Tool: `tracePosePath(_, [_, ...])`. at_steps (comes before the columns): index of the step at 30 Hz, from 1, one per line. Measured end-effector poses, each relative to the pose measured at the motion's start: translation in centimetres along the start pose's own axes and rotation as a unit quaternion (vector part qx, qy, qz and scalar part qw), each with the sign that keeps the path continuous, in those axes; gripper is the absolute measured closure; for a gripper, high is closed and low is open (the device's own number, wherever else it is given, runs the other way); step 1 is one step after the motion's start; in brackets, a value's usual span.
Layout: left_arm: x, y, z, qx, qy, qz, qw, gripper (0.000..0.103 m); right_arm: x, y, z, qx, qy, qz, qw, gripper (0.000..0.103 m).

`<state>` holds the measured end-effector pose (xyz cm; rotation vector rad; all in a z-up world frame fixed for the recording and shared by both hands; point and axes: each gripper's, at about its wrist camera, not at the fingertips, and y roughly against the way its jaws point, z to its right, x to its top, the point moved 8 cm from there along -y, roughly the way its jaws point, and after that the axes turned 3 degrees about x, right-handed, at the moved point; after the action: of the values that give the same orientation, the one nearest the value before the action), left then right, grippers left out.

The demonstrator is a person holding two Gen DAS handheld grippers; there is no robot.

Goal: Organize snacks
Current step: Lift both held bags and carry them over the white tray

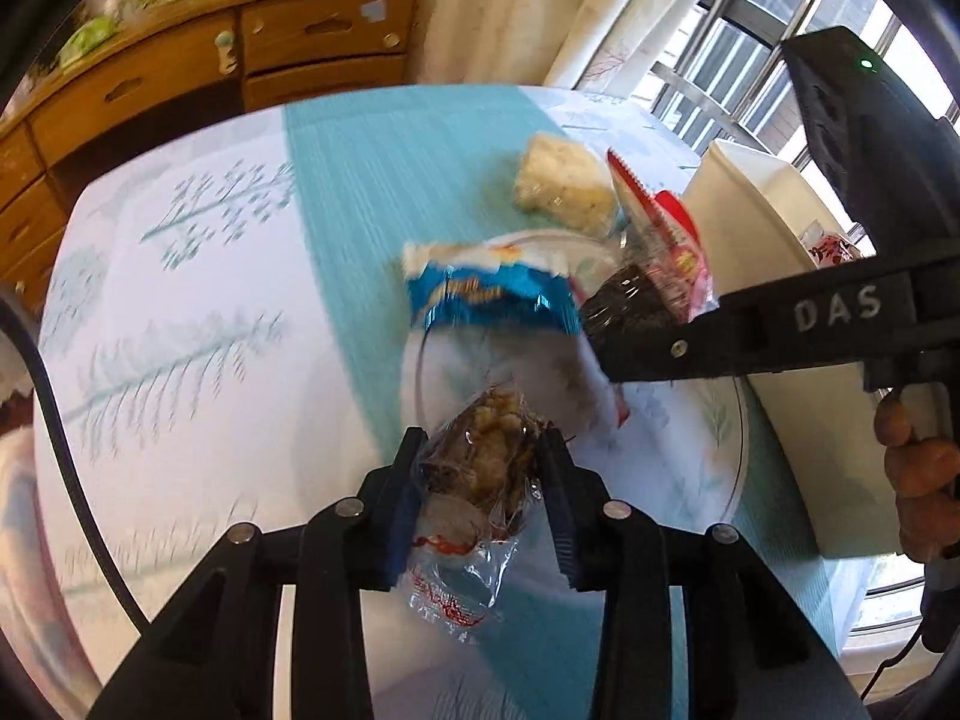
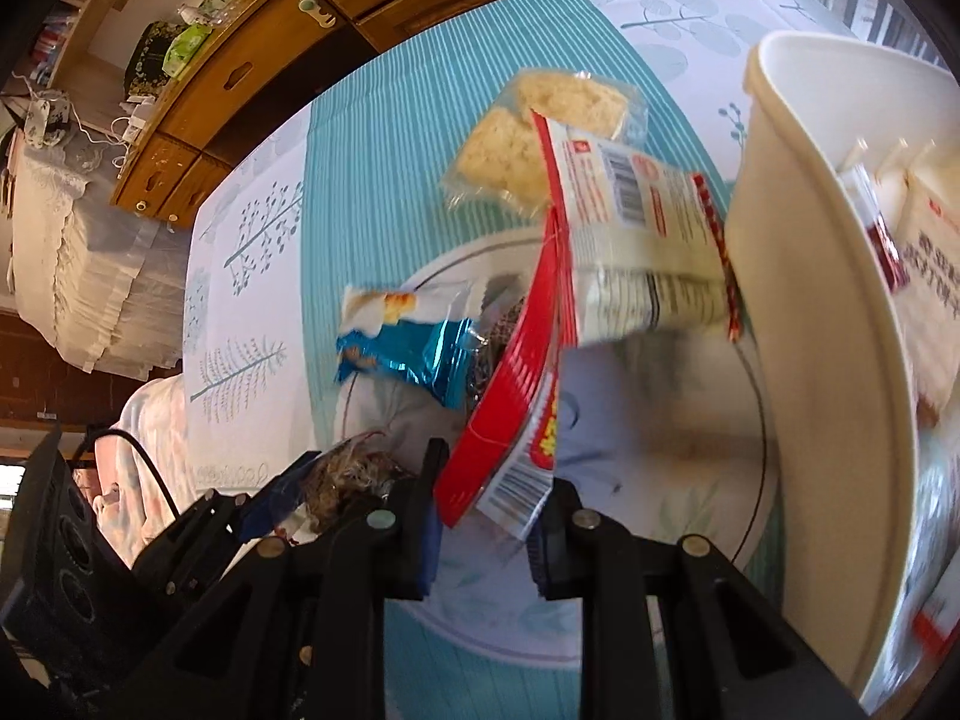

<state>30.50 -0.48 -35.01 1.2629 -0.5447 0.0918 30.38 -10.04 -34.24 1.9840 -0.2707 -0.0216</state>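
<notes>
In the left wrist view my left gripper [image 1: 483, 450] is shut on a clear-wrapped brown nutty snack [image 1: 489, 459], held over a white plate [image 1: 720, 468]. My right gripper [image 2: 495, 480] is shut on the lower end of a red and white snack packet [image 2: 510, 408], which hangs over the same plate [image 2: 762, 480] beside a tall white bin [image 2: 810, 300]. A blue foil packet [image 1: 492, 300] lies on the plate's far rim, next to a dark wrapped snack [image 1: 624, 300]. A pale rice-cracker pack [image 1: 564, 186] rests on the teal cloth beyond the plate.
The white bin [image 1: 768, 210] stands at the table's right side and holds several packets [image 2: 924, 252]. A wooden chest of drawers [image 1: 180, 90] lines the far wall and a barred window [image 1: 750, 30] is at the right. A person's hand [image 1: 918, 468] grips the right tool.
</notes>
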Motion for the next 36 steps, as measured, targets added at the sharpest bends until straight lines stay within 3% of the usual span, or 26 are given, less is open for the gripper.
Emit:
tracePosePath(9, [-4.7, 5.0, -2.3, -0.019, 0.052, -0.003, 0.9985, 0.067, -4.2, 1.1, -3.5, 0.005, 0.003, -0.002, 1.000, 0.080])
tracePosePath(15, [-6.1, 9.0, -3.5, -0.038, 0.080, 0.017, 0.9959, 0.067, -7.5, 3.5, -6.2, 0.031, 0.007, 0.027, 0.999, 0.080])
tracePosePath(26, [-5.7, 15.5, -3.4, -0.068, 0.118, 0.066, 0.9885, 0.067, -11.0, 9.3, -7.4, 0.043, 0.012, 0.109, 0.993, 0.080])
tracePosePath(30, [-5.3, 17.8, -2.5, -0.073, 0.119, 0.084, 0.9866, 0.067, -11.7, 11.6, -6.8, 0.031, 0.026, 0.140, 0.989, 0.080])
tracePosePath(36, [-4.5, 20.8, 0.1, -0.073, 0.110, 0.109, 0.9851, 0.067, -12.7, 13.5, -4.8, 0.008, 0.053, 0.152, 0.987, 0.080])
